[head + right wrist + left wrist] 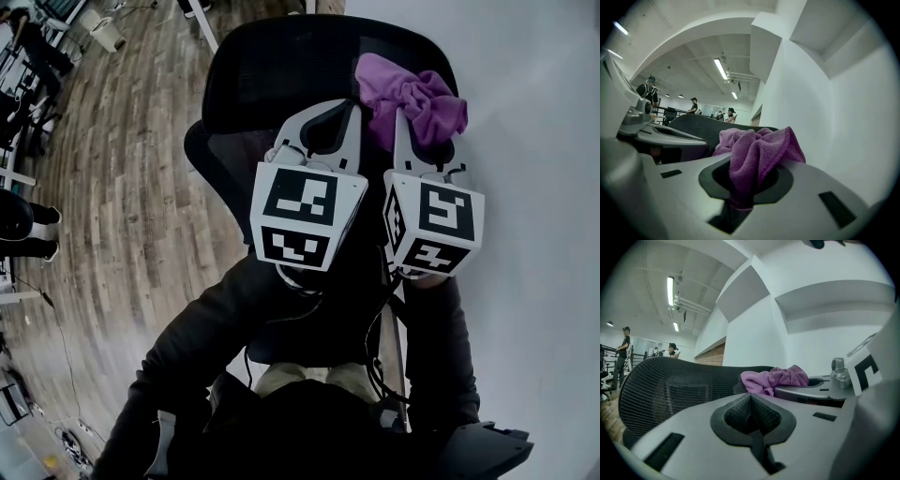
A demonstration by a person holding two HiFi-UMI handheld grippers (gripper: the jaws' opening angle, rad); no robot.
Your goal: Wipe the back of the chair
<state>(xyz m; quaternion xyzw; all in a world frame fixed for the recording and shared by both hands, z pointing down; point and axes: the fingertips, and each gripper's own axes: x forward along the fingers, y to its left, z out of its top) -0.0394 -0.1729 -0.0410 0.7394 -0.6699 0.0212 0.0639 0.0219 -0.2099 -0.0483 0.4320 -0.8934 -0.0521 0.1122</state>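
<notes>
The black mesh chair back (281,66) stands just ahead of me, its top edge curving across the left gripper view (670,385) and showing farther off in the right gripper view (703,124). A bunched purple cloth (412,94) lies against the upper right of the chair back, with my right gripper (401,127) shut on it; the cloth (757,150) bulges out of the jaws' opening. My left gripper (352,105) hovers beside it to the left, shut with nothing in it (751,397). From there I see the cloth (776,379) to the right.
A white wall (525,141) rises close on the right of the chair. Wooden floor (122,187) stretches to the left, with a person's legs (28,234) at the far left edge. People (622,348) stand far off in the room.
</notes>
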